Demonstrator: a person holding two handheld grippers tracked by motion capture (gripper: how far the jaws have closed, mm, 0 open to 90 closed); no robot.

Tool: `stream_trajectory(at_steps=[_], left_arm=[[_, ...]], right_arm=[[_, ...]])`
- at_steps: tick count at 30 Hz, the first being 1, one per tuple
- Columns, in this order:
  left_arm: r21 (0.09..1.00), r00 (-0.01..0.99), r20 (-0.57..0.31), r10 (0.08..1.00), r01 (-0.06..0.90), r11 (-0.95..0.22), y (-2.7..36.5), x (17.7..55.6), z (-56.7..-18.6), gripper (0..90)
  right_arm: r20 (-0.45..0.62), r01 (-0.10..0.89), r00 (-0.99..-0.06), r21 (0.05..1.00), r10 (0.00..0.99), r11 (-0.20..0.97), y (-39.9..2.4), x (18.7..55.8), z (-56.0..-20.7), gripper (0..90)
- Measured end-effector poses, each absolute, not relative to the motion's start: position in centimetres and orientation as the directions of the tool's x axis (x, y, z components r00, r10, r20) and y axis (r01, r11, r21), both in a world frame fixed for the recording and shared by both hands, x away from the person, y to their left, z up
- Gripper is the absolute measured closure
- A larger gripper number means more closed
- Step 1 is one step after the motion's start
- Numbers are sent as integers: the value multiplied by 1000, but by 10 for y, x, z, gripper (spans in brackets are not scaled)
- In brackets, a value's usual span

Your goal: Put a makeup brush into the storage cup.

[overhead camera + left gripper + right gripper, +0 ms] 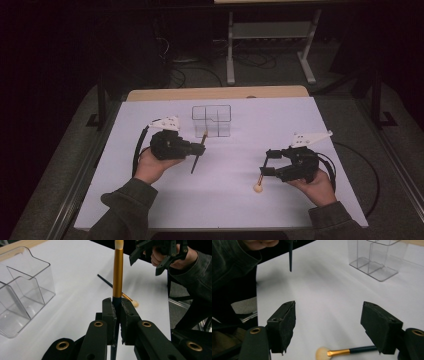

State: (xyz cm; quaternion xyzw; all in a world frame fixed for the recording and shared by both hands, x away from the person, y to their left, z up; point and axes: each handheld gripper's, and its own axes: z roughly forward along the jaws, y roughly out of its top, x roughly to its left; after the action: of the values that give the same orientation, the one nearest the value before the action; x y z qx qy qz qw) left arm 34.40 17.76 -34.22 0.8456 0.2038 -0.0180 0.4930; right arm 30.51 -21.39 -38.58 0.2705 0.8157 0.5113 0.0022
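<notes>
I am holding a brush [117,272] in my left gripper [200,148], jaws clamped on its dark handle, bristles pointing toward the clear organizer [211,120] near the desk's [300,210] far edge. My right gripper [264,162] is standing wide open, gripping nothing. A second brush [344,351] is lying flat on the desk just beneath those open jaws, toward the near right.
</notes>
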Motion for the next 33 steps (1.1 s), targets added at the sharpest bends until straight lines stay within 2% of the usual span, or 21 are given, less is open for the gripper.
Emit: stream_trajectory(at_steps=[15,33], left_arm=[[849,902,-212,376,361,-387,184,362,-328,831],[883,874,-243,421,379,-278,195,391,-304,831]], right_arm=[[247,449,-818,839,520,307,-230,303,-394,217],[229,446,-812,837,537,317,-230,299,-397,211]])
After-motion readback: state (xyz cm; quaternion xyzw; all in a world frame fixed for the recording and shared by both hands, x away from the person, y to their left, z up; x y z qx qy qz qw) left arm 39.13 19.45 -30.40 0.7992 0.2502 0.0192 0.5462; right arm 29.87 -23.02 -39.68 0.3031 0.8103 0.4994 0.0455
